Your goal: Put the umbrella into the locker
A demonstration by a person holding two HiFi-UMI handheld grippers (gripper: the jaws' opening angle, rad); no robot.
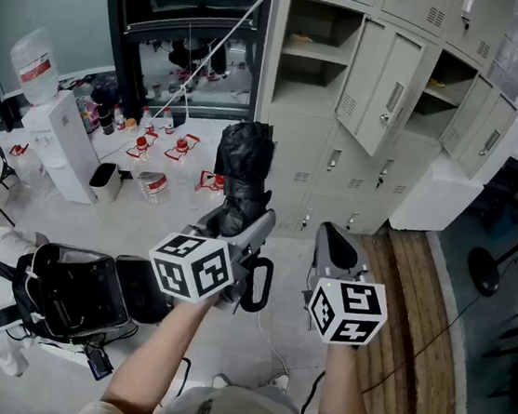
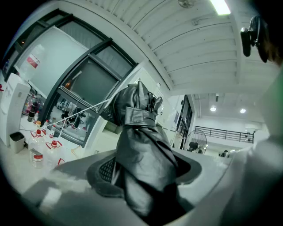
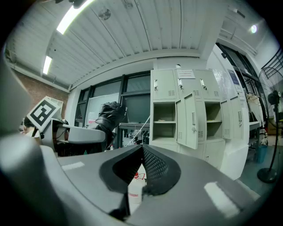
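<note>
Clamping the umbrella (image 1: 243, 167), left gripper (image 1: 242, 213); right gripper (image 1: 333, 241) pinched closed, empty; slick fabric could slip before the one-o'clock locker (image 1: 391, 86).

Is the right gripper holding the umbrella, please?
No, the right gripper is shut and empty; the left gripper grips the umbrella.

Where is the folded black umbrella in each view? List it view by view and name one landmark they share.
Head view: the folded black umbrella stands upright at centre.
Left gripper view: it fills the centre, clamped between the jaws.
Right gripper view: it is small, left of centre, to the left of the grey metal lockers.
Shared landmark: the dark-framed window behind the umbrella.
</note>
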